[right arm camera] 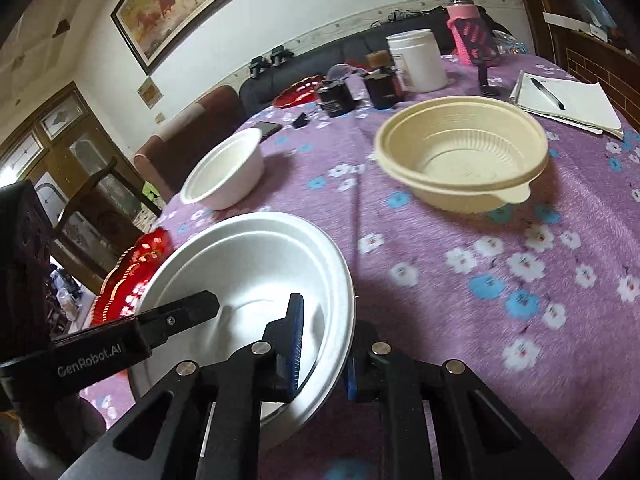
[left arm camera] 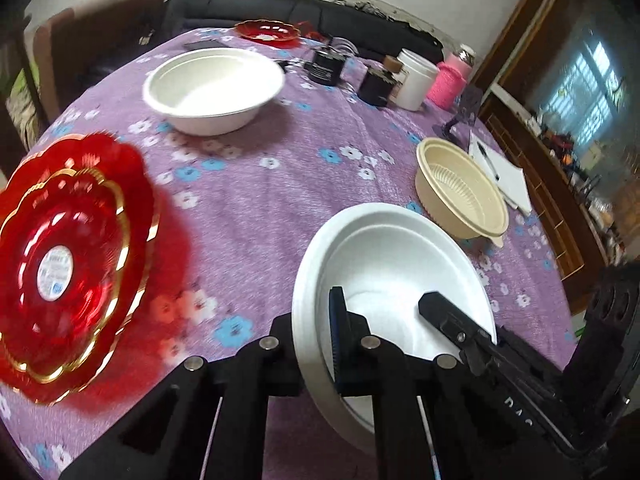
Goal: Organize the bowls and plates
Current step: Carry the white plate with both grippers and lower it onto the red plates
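A white plate (left arm camera: pixel 392 256) (right arm camera: pixel 256 256) is tilted up over the purple flowered tablecloth (left arm camera: pixel 260 200), and both grippers have hold of it. My left gripper (left arm camera: pixel 316 320) is shut on its near rim, blue pad inside, other finger behind the rim. My right gripper (right arm camera: pixel 324 340) is shut on the opposite rim, one pad inside and one outside. Each gripper's black finger shows in the other's view, reaching into the plate. On the table stand a white bowl (left arm camera: pixel 214 88) (right arm camera: pixel 224 168), a beige bowl (left arm camera: pixel 460 188) (right arm camera: pixel 460 156) and stacked red gold-edged plates (left arm camera: pixel 72 264) (right arm camera: pixel 132 276).
Another red plate (left arm camera: pixel 268 32) lies at the far edge. Dark jars (left arm camera: pixel 326 66), a white tub (left arm camera: pixel 416 78) and a pink bottle (left arm camera: pixel 448 84) stand behind the bowls. A notebook with a pen (right arm camera: pixel 568 102) lies right of the beige bowl. A chair and a dark sofa flank the table.
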Demonstrator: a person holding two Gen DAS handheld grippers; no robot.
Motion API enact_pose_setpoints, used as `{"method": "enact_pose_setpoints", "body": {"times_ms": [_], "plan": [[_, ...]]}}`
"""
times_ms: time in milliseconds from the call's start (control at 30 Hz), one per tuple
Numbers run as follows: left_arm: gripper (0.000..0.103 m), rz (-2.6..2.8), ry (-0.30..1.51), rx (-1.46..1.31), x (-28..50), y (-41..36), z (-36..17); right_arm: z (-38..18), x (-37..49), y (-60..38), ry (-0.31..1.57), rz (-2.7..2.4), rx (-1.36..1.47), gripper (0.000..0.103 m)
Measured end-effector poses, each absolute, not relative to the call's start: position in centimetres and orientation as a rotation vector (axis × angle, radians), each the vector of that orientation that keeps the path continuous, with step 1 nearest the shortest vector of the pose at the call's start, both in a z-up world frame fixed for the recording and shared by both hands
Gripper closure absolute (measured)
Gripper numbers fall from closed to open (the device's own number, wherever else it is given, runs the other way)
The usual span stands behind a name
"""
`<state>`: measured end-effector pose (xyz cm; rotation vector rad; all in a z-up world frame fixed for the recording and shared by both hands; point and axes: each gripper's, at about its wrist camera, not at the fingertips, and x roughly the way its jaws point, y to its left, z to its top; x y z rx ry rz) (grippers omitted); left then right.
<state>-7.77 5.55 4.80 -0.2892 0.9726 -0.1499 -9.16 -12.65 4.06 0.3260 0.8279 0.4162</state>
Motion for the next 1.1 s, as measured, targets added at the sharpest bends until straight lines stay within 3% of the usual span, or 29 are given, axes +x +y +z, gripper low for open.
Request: {"method": "enact_pose_setpoints", "body": {"times_ms": [567,1100], "plan": [[0.094,-0.092,0.826,-0.431,-13.2,14.7,8.4,8.3,-11.9,-4.4,0.79,0.516,0.228,0.085],[0.094,0.05,0.794,-0.537,-13.4,23.2,7.9,8.1,-9.1,4.8,0.869,0.621,0.147,0.084]]}}
